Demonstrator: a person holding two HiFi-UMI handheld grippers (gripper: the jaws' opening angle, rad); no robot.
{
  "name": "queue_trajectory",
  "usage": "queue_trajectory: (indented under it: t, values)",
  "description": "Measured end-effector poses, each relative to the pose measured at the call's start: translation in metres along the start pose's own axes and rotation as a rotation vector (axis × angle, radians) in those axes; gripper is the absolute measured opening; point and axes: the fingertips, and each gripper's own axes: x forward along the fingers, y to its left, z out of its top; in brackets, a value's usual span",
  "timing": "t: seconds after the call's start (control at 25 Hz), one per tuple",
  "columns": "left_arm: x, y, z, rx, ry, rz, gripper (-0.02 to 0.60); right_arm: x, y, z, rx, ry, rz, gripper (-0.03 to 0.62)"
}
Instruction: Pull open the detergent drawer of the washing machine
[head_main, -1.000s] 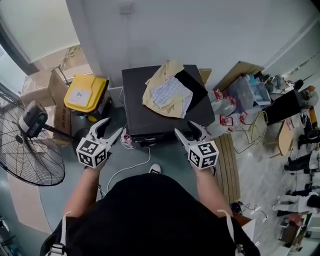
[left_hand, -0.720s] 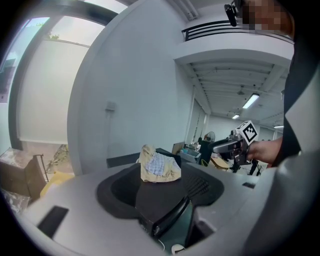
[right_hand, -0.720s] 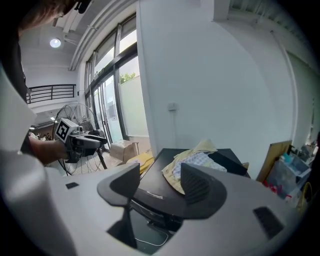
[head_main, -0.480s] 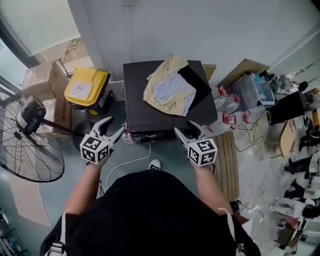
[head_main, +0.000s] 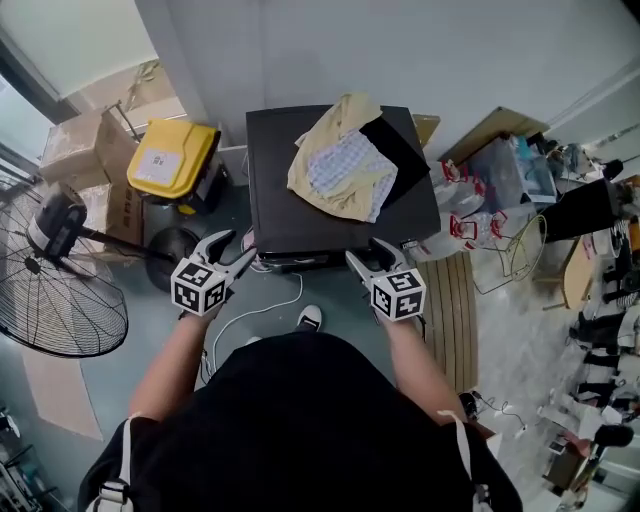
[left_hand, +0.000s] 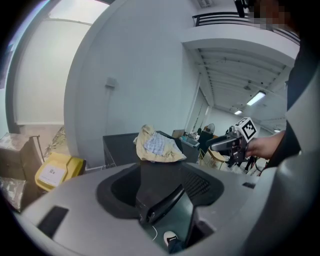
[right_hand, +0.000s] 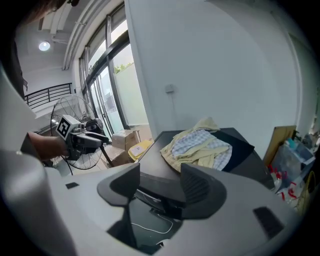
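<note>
Approach step: the left gripper (head_main: 235, 251) and right gripper (head_main: 364, 252) hung open and empty before the black, box-shaped washing machine (head_main: 290, 210). Its front detergent drawer, indistinct, apparently awaited gripping and pulling.

Both arms reach forward from the black-clad torso (head_main: 300, 430) that fills the lower half of the head view. The left forearm (head_main: 168, 365) and right forearm (head_main: 415, 360) are bare.

The left hand-held gripper (head_main: 237, 247) sits left of centre and points up and to the right. Its jaws stand apart and empty. The right hand-held gripper (head_main: 364, 250) sits right of centre at about the same height and points up and to the left. Its jaws are likewise spread and grip nothing.

The two are well apart, with their tips turned slightly toward each other. In the gripper views, the right hand (left_hand: 262, 146) and the left hand (right_hand: 42, 145) each hold their gripper out roughly level.
</note>
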Motion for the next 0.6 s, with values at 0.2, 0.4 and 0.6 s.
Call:
queue_trajectory:
  t: [0.2,0.4,0.6]
  values:
    - [0.013,0.007,-0.03,-0.024,0.06,0.006,0.259,0.016,-0.005,-0.028,0.009,0.067,0.014,0.259]
    - [0.026,0.009,-0.055,-0.067,0.105,-0.005,0.258,0.029,-0.009,-0.051,0.02,0.107,0.028,0.255]
    - [0.039,0.013,-0.077,-0.067,0.147,0.0,0.258,0.043,-0.011,-0.073,0.025,0.15,0.043,0.253]
